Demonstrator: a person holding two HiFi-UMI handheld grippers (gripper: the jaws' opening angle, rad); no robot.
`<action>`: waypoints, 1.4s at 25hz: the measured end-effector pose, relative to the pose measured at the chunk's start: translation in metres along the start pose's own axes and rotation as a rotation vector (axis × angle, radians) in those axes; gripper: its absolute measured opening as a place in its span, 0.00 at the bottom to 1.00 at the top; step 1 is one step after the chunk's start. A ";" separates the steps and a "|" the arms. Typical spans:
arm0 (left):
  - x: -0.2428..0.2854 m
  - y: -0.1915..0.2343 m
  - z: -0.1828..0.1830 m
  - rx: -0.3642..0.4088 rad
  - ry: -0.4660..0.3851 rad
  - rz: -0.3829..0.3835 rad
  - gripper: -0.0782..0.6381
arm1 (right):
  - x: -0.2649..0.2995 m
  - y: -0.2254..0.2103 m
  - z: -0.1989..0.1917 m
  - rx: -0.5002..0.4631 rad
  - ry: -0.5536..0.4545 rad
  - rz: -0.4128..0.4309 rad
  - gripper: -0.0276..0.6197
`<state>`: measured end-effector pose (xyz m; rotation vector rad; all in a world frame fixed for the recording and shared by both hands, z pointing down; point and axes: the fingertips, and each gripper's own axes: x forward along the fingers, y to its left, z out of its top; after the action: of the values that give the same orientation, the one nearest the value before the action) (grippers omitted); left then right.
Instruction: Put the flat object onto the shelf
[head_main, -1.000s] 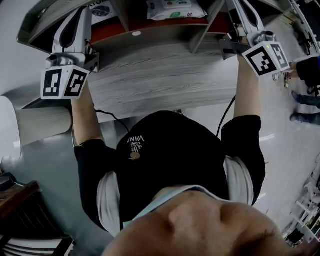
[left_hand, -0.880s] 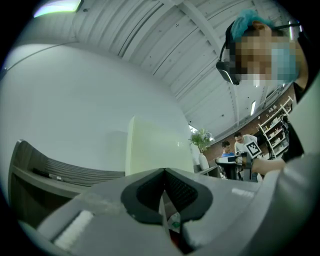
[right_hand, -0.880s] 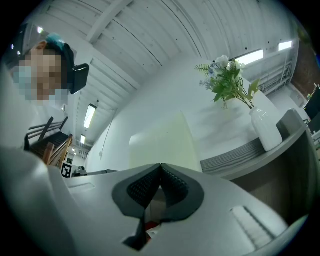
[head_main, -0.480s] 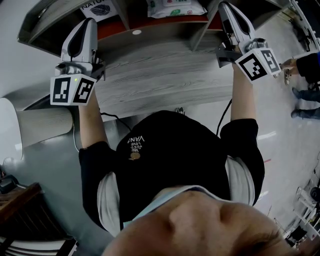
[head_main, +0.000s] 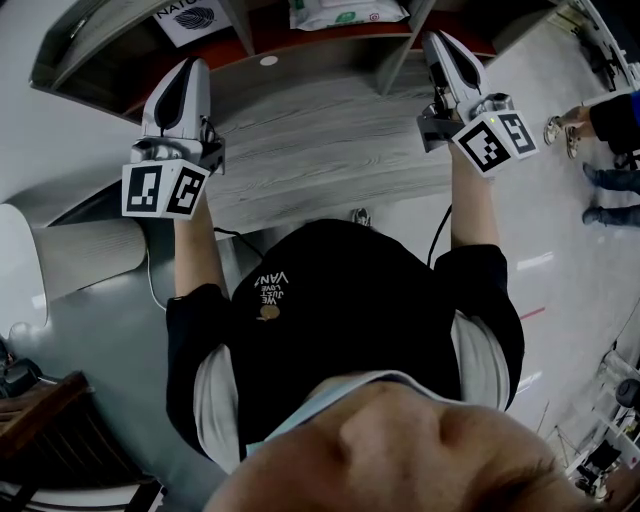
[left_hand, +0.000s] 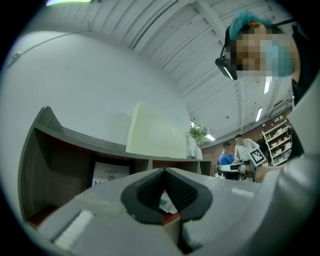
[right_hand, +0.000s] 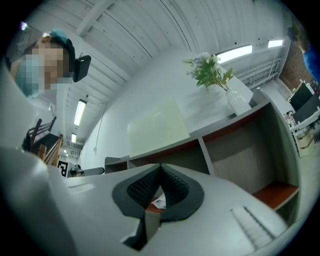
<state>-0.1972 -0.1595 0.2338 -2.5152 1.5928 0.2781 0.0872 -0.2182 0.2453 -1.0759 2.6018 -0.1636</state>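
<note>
A pale, flat panel (left_hand: 157, 131) (right_hand: 156, 129) stands upright on top of the grey shelf unit (left_hand: 75, 137) (right_hand: 220, 132), against the white wall. Both grippers are shut with nothing between their jaws. In the head view my left gripper (head_main: 188, 72) hangs over the left part of the grey wood tabletop (head_main: 320, 150), a little short of the shelf. My right gripper (head_main: 436, 42) is at the shelf's front edge on the right. Each gripper view looks along closed jaws, left gripper (left_hand: 164, 172) and right gripper (right_hand: 160, 167), toward the shelf's compartments.
A white packet with green print (head_main: 345, 12) lies in a middle compartment with a red floor. A printed card (head_main: 192, 18) leans in the left one. A vase of flowers (right_hand: 235, 97) stands on the shelf top. People stand at the right (head_main: 610, 130) (left_hand: 245, 150).
Both grippers have drawn back from the shelf toward my body and moved a little inward. Their jaws have stayed shut.
</note>
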 end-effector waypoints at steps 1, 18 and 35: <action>-0.001 -0.001 -0.004 -0.004 0.007 0.002 0.11 | -0.003 -0.001 -0.004 0.008 0.003 -0.009 0.05; -0.012 -0.023 -0.065 -0.061 0.121 -0.039 0.11 | -0.039 -0.006 -0.067 0.079 0.082 -0.108 0.04; -0.033 -0.044 -0.129 -0.178 0.234 -0.075 0.11 | -0.065 0.008 -0.132 0.182 0.172 -0.169 0.04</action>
<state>-0.1612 -0.1409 0.3685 -2.8278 1.6133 0.1242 0.0812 -0.1686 0.3845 -1.2634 2.5785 -0.5433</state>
